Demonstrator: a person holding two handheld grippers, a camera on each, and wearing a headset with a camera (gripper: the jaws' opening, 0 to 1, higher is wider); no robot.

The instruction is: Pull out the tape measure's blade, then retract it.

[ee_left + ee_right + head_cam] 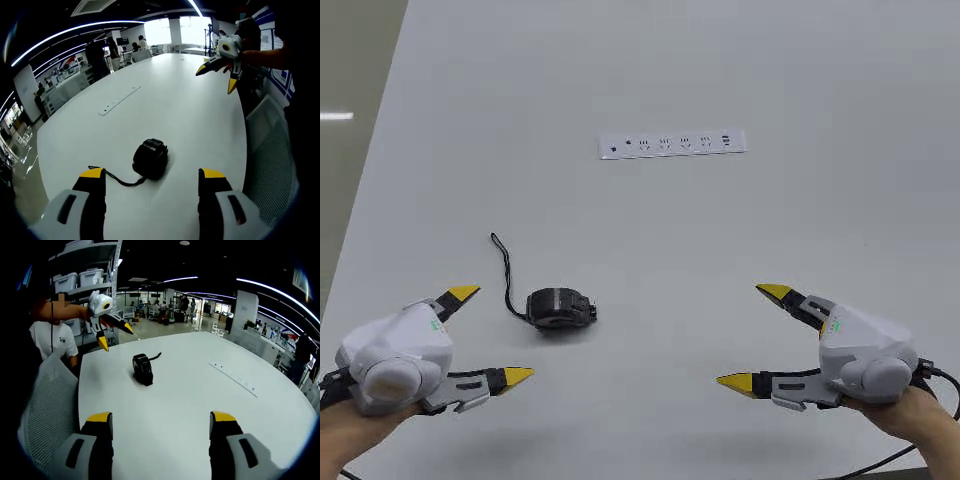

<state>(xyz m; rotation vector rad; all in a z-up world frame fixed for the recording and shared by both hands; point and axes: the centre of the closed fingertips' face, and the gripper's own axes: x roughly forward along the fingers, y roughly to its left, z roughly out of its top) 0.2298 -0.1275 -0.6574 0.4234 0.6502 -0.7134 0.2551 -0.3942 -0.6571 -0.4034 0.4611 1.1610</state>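
Observation:
A black tape measure (560,308) lies on the white table (660,230), its black wrist cord (504,270) trailing away from it. The blade is inside the case. My left gripper (488,335) hovers open just left of the tape measure, yellow tips apart with nothing between them. In the left gripper view the tape measure (150,158) sits ahead between the jaws of my left gripper (152,175). Far to the right, my right gripper (762,336) is open and holds nothing. From the right gripper (161,419) the tape measure (142,368) lies well ahead.
A white power strip (672,144) lies flat on the table beyond the tape measure. The table's left edge (365,150) runs along a grey floor. A mesh chair back (45,405) stands by the table; people and shelves are in the background.

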